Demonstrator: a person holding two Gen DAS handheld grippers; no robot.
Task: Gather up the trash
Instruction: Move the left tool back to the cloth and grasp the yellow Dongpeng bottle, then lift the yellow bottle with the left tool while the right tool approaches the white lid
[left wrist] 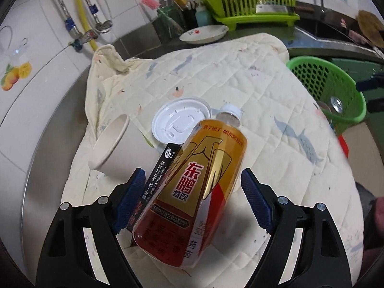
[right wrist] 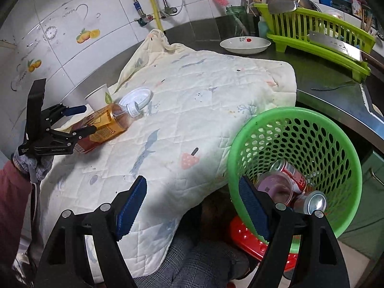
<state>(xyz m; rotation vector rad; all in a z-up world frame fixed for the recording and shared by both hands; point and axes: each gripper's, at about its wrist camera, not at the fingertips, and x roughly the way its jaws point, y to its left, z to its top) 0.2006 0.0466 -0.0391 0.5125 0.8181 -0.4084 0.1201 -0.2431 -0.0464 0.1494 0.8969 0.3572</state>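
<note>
both claws agape — left claw (left wrist: 192,201) astride bottle (left wrist: 192,192)

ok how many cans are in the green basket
2 that show: a red can lying against the far inner wall of the green basket, and a silver-topped can lower, toward its near rim. More may be hidden under the purple-lidded cup.

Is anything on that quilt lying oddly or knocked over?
Yes: the amber drink bottle lies on its side, propped on a small black box, and the paper cup beside them is tipped over. No spill is visible.
</note>
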